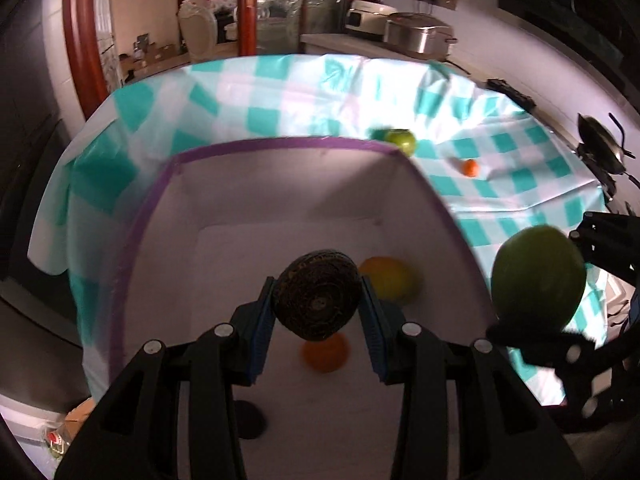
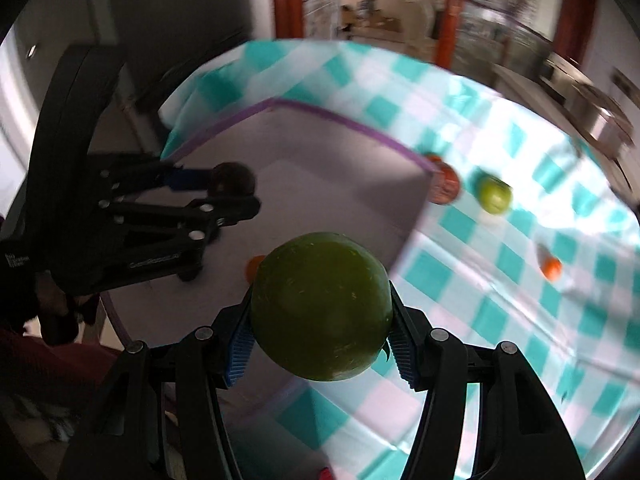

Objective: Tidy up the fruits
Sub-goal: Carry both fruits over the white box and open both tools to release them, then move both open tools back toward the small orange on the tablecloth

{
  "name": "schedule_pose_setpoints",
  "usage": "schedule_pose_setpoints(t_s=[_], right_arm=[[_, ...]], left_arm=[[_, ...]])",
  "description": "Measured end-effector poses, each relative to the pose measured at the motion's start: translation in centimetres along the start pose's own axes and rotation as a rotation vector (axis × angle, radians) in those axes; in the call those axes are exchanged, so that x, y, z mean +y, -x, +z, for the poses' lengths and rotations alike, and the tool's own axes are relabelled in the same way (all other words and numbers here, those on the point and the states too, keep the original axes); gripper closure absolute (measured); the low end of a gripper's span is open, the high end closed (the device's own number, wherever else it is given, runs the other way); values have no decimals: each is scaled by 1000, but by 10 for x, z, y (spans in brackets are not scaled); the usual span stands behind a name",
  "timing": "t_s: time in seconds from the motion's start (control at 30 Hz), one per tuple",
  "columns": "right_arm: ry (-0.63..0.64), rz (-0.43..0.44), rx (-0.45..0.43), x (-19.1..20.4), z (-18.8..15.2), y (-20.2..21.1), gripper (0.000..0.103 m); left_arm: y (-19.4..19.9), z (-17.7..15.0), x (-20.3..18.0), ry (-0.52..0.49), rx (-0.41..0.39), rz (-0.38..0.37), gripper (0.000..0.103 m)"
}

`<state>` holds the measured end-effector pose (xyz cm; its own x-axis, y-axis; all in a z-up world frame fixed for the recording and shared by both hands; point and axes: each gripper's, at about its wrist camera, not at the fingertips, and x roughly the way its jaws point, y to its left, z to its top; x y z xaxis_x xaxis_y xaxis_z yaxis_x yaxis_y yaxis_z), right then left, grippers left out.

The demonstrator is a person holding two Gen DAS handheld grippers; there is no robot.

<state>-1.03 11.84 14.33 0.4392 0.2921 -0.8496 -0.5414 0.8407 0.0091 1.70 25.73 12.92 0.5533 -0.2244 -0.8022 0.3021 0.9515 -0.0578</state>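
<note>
My left gripper (image 1: 318,300) is shut on a dark brown scaly fruit (image 1: 316,294) and holds it above the inside of a white box with a purple rim (image 1: 280,145). A yellow-orange fruit (image 1: 390,280) and a small orange (image 1: 325,352) lie on the box floor. My right gripper (image 2: 320,334) is shut on a large dark green fruit (image 2: 320,306) over the box's right edge; it also shows in the left wrist view (image 1: 536,276). A green apple (image 1: 402,140) and a small orange (image 1: 471,168) lie on the checked cloth.
The box sits on a teal and white checked tablecloth (image 2: 520,300). A reddish fruit (image 2: 444,182) lies just outside the box's far corner. Pots (image 1: 420,34) stand on a counter behind, and a pan (image 1: 602,142) at the right.
</note>
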Motion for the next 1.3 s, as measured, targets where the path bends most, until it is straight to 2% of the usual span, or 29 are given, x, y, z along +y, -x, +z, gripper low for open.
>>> schedule_pose_setpoints(t_s=[0.17,0.23,0.33,0.43,0.53,0.57,0.6,0.7,0.83,1.03,1.17,1.2,1.3], right_arm=[[123,5,79,32,3,-36,45],[142,1,111,36,2,-47,45],[140,-3,159,37,-2,-66,45],[158,-23,208,43,-4,-82,45],[179,-51,216,47,-4,-87,45],[171,-53,215,46,-3,-88,43],[157,-54,221,45,-2,-89,42],[112,-40,199,39,1,-87,42],[78,-37,169,32,5,-83,33],[42,-19,141,24,5,-79,33],[0,1,20,21,6,-47,33],[-28,8,-6,14,6,-41,32],[-145,11,-89,-19,4,-22,31]], left_arm=[[-6,-11,30,47,27,30,62],[-6,-15,41,56,35,55,62],[-5,-19,58,113,42,46,62],[-6,-22,61,99,65,71,62],[-9,-26,64,92,86,69,62],[-9,-26,64,91,84,64,59],[-9,-27,65,95,83,49,53],[-9,-25,65,104,77,36,33],[-9,-23,67,122,72,22,28],[-11,-21,67,117,82,29,25],[-8,-23,65,109,66,54,23],[-6,-23,65,108,57,64,20],[-3,-26,64,125,44,64,18]])
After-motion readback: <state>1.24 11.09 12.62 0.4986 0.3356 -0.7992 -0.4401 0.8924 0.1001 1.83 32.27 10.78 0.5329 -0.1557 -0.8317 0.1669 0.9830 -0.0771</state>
